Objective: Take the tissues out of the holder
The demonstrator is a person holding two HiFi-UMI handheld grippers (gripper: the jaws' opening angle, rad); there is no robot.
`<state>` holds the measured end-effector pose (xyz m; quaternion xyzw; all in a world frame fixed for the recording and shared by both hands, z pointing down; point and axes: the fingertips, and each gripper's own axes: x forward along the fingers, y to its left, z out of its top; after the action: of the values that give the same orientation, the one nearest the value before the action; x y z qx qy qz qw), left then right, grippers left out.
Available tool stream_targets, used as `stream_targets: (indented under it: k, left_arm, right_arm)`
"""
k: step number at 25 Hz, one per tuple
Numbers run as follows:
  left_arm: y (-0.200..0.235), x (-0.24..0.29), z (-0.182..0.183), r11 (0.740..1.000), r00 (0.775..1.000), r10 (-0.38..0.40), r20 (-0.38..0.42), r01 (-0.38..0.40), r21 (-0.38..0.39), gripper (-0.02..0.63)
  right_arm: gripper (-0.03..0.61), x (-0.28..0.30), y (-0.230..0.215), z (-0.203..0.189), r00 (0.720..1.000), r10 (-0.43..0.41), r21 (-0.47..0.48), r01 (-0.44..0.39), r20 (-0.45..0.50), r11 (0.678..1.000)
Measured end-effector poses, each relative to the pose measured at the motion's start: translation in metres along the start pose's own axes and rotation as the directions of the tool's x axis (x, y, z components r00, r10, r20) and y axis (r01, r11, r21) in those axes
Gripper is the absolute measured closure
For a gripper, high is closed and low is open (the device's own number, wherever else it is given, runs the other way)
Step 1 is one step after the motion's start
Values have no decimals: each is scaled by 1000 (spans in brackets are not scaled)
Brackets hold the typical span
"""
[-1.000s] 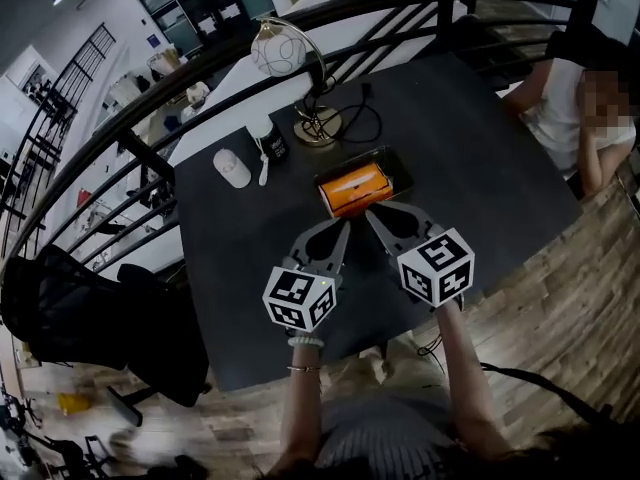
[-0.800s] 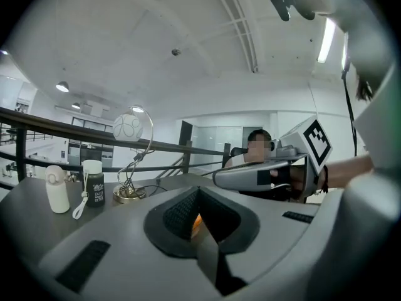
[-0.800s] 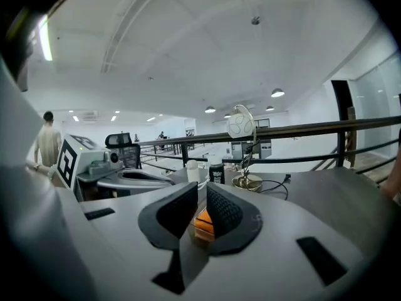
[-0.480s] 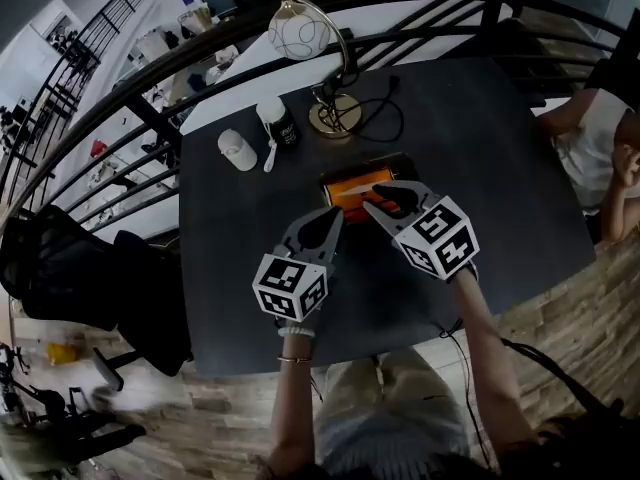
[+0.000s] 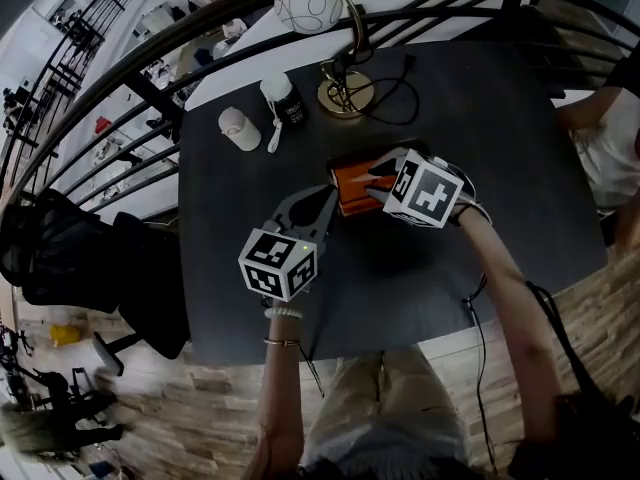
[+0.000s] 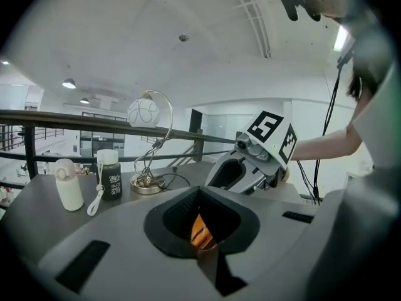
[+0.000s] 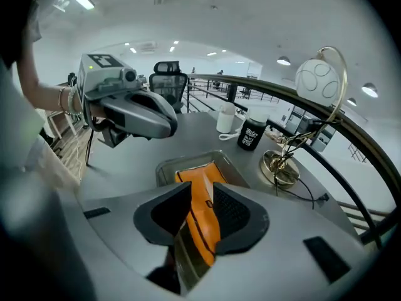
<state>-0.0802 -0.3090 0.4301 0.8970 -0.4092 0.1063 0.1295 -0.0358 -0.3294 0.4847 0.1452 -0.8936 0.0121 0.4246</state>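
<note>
An orange tissue pack (image 5: 350, 183) lies in a dark metal holder (image 5: 336, 166) in the middle of the black table (image 5: 480, 118). My right gripper (image 5: 380, 180) is down over the pack's right end. In the right gripper view the orange tissue pack (image 7: 199, 187) runs between the jaws of my right gripper (image 7: 202, 209), which are shut on it, and the holder (image 7: 164, 167) rim shows behind. My left gripper (image 5: 325, 203) rests just left of the holder, shut and holding nothing. In the left gripper view a sliver of the orange pack (image 6: 199, 229) shows past my left gripper (image 6: 202, 221).
A gold lamp (image 5: 345, 96) with a white globe (image 5: 310, 3) stands at the back, its cord trailing right. A dark bottle (image 5: 285, 103) and a white container (image 5: 238, 128) sit at the back left. A person (image 5: 615, 138) sits at the right. A black railing (image 5: 150, 98) borders the far side.
My right gripper has moved forward and down onto the orange pack. My left gripper has stayed just left of the holder. The head view has shifted, so the table sits higher in frame.
</note>
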Motion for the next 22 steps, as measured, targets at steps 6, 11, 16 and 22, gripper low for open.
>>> stream_targets:
  k: [6,11,16,22]
  left_arm:
    - [10,4,-9,1000,1000,-2,-25,1,-22,606]
    - [14,6,-13,999,999,7,-35,-8,-33,606]
    - [15,6,-11,999,999,18,-29,-19,-34,606]
    - [12,2,-11,999,999,29,-31,-30,-24,606]
  right_arm:
    - [485,24,0,-11,992,55,-69,-63,-110,996]
    - [485,34,-3,-16,982,89,-66,-101,-166,993]
    - [486,38,3,-21,964,116,-89,-141,-240,986]
    - [557,40,11,-24,952,131,-184,-186,-276,965]
